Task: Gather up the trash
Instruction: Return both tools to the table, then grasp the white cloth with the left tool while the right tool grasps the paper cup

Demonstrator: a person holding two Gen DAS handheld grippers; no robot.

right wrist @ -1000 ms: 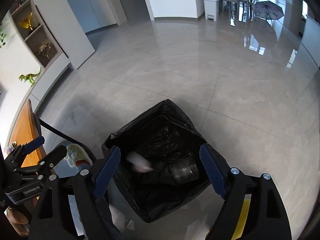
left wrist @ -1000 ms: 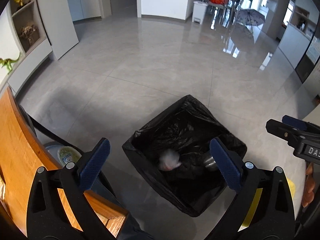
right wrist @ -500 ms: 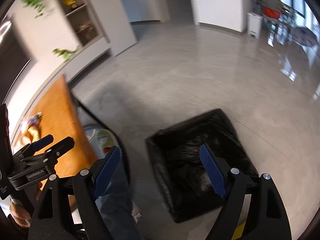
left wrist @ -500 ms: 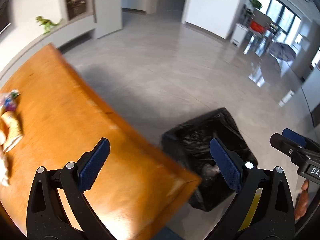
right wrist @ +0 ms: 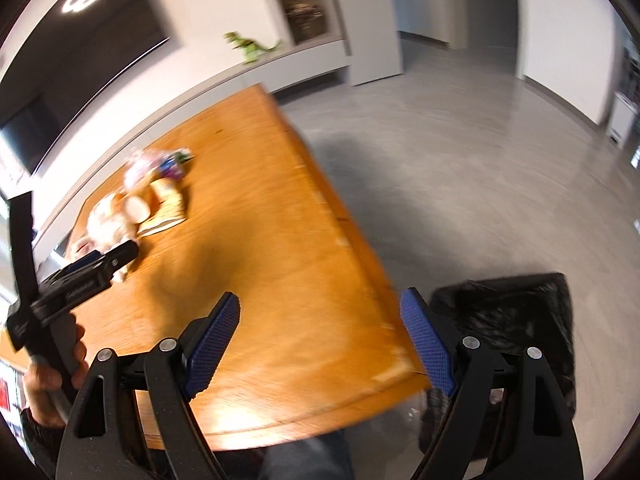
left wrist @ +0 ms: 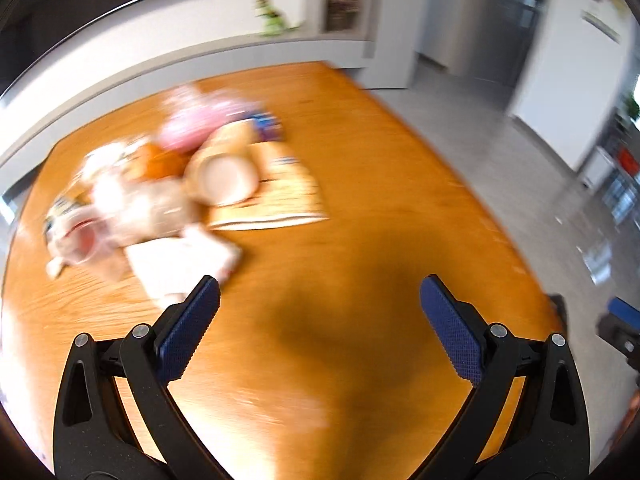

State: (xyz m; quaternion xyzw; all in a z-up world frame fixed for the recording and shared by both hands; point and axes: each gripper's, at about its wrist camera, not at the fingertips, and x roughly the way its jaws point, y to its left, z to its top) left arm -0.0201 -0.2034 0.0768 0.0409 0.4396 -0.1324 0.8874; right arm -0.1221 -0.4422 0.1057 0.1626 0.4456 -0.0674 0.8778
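Orange-brown wooden surface (left wrist: 360, 208) fills both views, and the leftover trash is on its far-left part: a blurred heap of pale crumpled wrappers and paper (left wrist: 132, 208), with a flat tan snack packet (left wrist: 280, 200) and a pink bag (left wrist: 200, 120) touching it. Your left gripper (left wrist: 320, 308) hangs over bare wood just short of the heap, fingers spread wide, nothing between them. Your right gripper (right wrist: 320, 320) is the same: fingers spread, empty, aimed at the near corner of the surface. The black-lined square trash bin (right wrist: 516, 320) sits on the grey floor beside that corner, low on the right in the right wrist view, so drops are a short swing off the edge. Judging from this, you're between pickups, and empty open fingers fit that. The white sheet nearest the left fingers looks like the easiest next grab. Heavy blur hides what each wrapper is.
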